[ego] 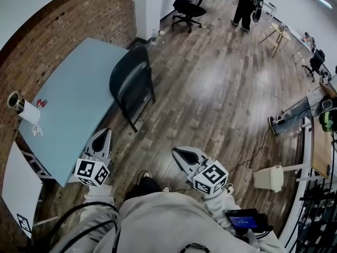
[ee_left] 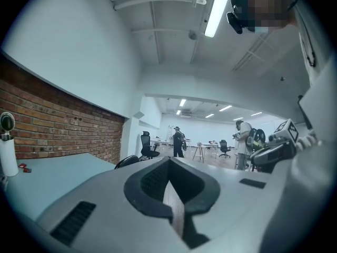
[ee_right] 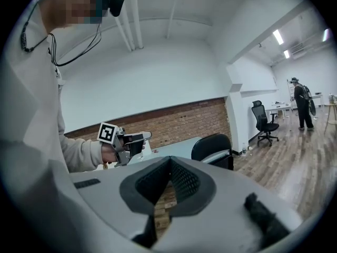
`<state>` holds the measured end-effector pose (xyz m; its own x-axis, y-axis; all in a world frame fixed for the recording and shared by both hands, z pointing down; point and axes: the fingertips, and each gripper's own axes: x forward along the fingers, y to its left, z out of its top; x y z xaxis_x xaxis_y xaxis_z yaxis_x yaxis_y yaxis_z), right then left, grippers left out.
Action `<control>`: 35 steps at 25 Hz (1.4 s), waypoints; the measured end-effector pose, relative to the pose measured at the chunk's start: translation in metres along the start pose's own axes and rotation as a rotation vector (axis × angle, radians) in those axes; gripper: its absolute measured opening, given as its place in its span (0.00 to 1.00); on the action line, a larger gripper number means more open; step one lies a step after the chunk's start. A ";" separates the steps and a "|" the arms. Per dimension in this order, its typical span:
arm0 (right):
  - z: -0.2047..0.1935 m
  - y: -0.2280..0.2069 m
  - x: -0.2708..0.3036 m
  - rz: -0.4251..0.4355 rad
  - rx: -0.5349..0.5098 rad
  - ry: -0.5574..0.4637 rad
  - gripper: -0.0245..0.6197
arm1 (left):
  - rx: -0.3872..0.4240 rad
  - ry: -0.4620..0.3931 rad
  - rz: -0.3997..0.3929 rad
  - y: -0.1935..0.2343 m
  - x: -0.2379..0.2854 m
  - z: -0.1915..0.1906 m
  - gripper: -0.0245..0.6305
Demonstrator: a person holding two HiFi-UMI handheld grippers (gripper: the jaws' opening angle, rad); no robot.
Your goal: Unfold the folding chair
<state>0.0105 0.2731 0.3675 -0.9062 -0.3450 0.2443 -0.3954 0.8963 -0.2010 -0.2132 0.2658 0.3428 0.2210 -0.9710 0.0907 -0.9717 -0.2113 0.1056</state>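
The black folding chair (ego: 131, 83) stands on the wood floor against the long edge of the pale blue table (ego: 73, 104). It also shows in the left gripper view (ee_left: 126, 161) and the right gripper view (ee_right: 213, 147), still well ahead of both grippers. My left gripper (ego: 103, 135) is low near the table's corner, shut and empty. My right gripper (ego: 178, 153) hangs over the floor to its right, also shut with nothing in it. Both point toward the chair and are apart from it. The left gripper (ee_right: 129, 140) is seen side-on from the right one.
A paper towel roll (ego: 23, 109) stands on the table's far-left end. A white panel (ego: 18, 188) leans below the table. A white bin (ego: 269, 178) and cables lie at the right. An office chair (ego: 187, 4), a person (ego: 246, 4) and a wooden stand (ego: 276, 36) are far off.
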 end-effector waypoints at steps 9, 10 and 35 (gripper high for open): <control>-0.005 0.007 -0.063 -0.047 -0.012 0.022 0.05 | -0.043 -0.026 -0.009 -0.030 -0.007 -0.001 0.04; -0.002 0.005 -0.067 -0.045 -0.019 0.014 0.05 | -0.037 -0.039 -0.018 -0.038 -0.005 0.003 0.04; 0.040 -0.080 0.090 0.004 -0.027 -0.040 0.05 | 0.101 -0.012 -0.151 0.002 0.111 0.011 0.04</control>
<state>-0.0454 0.1596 0.3678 -0.9133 -0.3520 0.2049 -0.3882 0.9045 -0.1764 -0.1920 0.1565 0.3418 0.3644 -0.9286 0.0696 -0.9312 -0.3641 0.0167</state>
